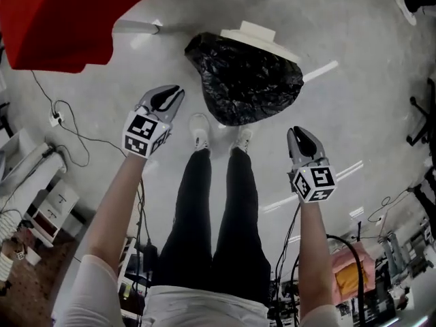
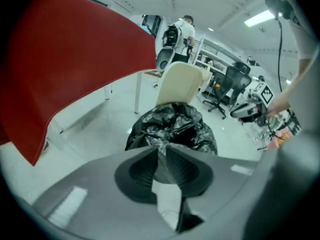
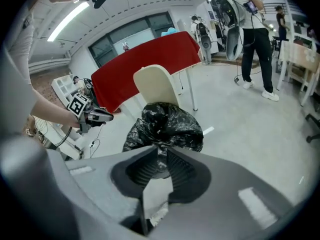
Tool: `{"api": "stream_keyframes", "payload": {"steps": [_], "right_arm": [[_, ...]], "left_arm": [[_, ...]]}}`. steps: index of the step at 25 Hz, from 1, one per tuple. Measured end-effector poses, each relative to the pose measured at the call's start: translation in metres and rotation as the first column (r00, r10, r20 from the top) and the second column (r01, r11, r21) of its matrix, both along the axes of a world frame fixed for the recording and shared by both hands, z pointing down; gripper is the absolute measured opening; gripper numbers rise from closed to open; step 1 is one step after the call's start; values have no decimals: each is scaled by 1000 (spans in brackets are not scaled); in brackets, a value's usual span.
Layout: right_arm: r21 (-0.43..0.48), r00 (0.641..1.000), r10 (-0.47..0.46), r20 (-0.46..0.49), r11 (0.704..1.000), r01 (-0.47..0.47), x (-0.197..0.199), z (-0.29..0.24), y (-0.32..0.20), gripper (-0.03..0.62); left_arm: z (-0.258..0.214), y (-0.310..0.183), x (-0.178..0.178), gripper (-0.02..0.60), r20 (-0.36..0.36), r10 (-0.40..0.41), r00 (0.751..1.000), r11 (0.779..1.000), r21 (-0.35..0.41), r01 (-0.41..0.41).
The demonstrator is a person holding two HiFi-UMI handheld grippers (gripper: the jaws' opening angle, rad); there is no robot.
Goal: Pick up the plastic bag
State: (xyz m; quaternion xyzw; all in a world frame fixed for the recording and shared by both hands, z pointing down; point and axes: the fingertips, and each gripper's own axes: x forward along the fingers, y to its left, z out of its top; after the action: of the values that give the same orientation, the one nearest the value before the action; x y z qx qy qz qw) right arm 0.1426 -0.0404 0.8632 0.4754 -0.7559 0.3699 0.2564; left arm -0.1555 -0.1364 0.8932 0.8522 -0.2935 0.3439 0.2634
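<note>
A crumpled black plastic bag [image 1: 245, 80] lies on the grey floor just ahead of the person's shoes [image 1: 199, 131], against a cream chair [image 1: 259, 36]. My left gripper [image 1: 170, 95] hangs in the air to the bag's left, short of it, and my right gripper [image 1: 300, 136] to its lower right. Both point at the bag without touching it. In the left gripper view the bag [image 2: 172, 126] shows beyond the jaws [image 2: 161, 151], which stand a narrow slit apart with nothing between them. The right gripper view shows the same: bag [image 3: 162, 126] ahead, gripper [image 3: 162, 154] slightly open and empty.
A table with a red cloth [image 1: 61, 19] stands to the left of the bag. Cables [image 1: 61, 114] and shelving crowd the left edge, more equipment the right. Office chairs [image 2: 227, 84] and standing people [image 3: 255, 34] are farther off.
</note>
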Motion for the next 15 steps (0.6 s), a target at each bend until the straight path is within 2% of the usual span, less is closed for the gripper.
{"api": "stream_keyframes", "payload": {"steps": [3, 5, 8, 10, 13, 15], "right_arm": [[2, 999, 31, -25, 1000, -31, 16, 31, -22, 81], [-3, 998, 48, -33, 999, -48, 26, 49, -36, 91], [-29, 996, 86, -13, 996, -86, 40, 75, -51, 118], [-59, 991, 128, 26, 990, -127, 48, 92, -57, 164], [-117, 981, 164, 105, 981, -152, 50, 118, -60, 243], [-150, 971, 164, 173, 979, -139, 44, 132, -60, 267]], "left_arm": [[43, -18, -7, 67, 19, -57, 998, 998, -39, 57], [70, -32, -14, 104, 37, -112, 993, 991, -72, 114], [106, -49, -23, 139, 43, -178, 983, 974, -137, 182], [129, -56, -27, 179, 40, -208, 977, 955, -207, 212], [163, -57, -27, 272, 40, -191, 981, 928, -318, 193], [181, -56, -22, 321, 37, -135, 990, 924, -355, 139]]}}
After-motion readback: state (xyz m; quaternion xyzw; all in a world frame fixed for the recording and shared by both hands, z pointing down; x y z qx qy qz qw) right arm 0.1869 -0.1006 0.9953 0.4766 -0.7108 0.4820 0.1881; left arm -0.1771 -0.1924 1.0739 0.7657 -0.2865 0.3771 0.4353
